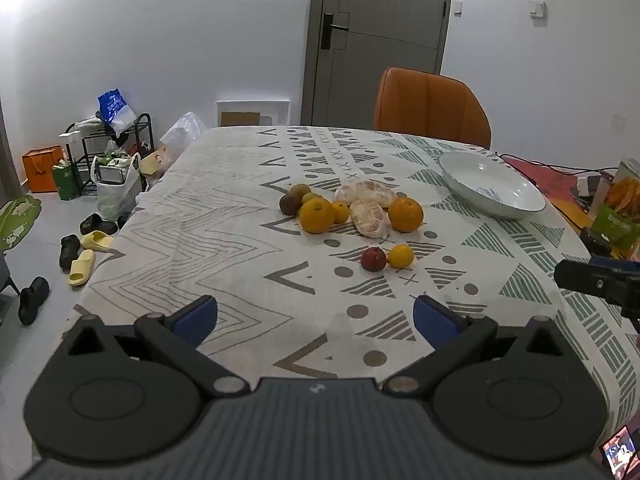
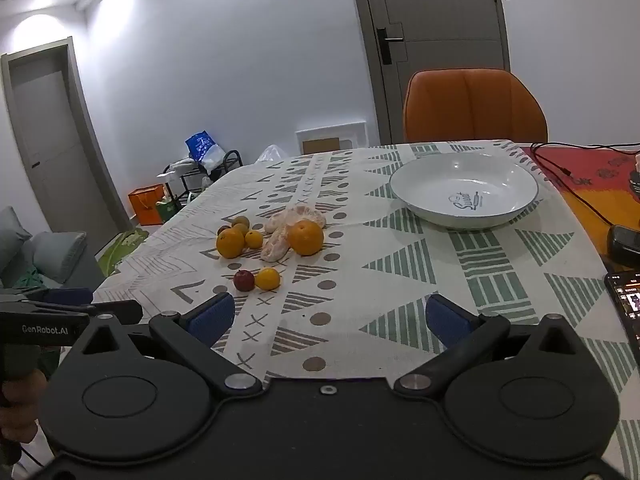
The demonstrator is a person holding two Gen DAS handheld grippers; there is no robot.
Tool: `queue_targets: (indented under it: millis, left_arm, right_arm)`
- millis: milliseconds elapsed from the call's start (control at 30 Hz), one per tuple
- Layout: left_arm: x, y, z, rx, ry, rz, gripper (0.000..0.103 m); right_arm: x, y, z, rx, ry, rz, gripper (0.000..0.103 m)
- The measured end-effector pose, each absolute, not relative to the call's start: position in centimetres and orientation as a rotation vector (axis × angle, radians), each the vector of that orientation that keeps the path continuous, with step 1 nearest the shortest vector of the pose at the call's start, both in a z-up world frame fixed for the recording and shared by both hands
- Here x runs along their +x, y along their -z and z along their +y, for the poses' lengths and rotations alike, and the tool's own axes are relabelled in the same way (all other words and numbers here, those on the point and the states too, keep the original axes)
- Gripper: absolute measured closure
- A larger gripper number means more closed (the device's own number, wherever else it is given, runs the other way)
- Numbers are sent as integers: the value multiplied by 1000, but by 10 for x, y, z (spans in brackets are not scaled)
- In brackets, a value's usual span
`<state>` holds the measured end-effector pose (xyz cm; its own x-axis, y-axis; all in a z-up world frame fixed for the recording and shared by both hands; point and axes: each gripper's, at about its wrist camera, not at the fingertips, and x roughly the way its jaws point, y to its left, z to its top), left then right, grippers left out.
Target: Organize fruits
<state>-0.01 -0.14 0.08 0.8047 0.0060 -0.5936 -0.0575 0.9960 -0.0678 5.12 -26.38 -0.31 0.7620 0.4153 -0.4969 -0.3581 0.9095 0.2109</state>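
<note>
Here both tongs (image 1: pixel 315 316) (image 2: pixel 328 318) gape empty; fruits (image 2: pixel 272 240) lie beside white bowl (image 2: pixel 416 196).

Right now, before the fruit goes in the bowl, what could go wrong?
1. The peeled citrus has no skin; a hard squeeze from a hand-held gripper might squash it.
2. The red fruit touches a small yellow one; grabbing one could nudge the other so it rolls.
3. The white bowl sits well to the right of the pile, so a round orange might slip out while being carried.
</note>
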Motion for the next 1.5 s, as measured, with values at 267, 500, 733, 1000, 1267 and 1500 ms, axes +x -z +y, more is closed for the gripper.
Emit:
queue_targets:
  millis: [267,500,733,1000,1267,1500]
  left_arm:
    - [-4,-2,2,-82,-32,628,0]
    - [-2,-3,0,-79,-34,624,0]
    - [-2,-3,0,-80,-35,622,0]
    - [-5,-5,-1,-78,-33,610,0]
    - [-6,-7,0,-79,-28,599,0]
    - [-7,-9,2,-79,-38,597,0]
  right_arm:
    - [51,2,-264,103,-424,561,0]
    - [50,1,-263,99,-421,558,0]
    - [50,1,-264,98,-420,554,0]
    - [49,1,-265,103,-424,554,0]
    - [50,-1,-264,104,-422,553,0]
    - [50,-1,-264,103,-420,553,0]
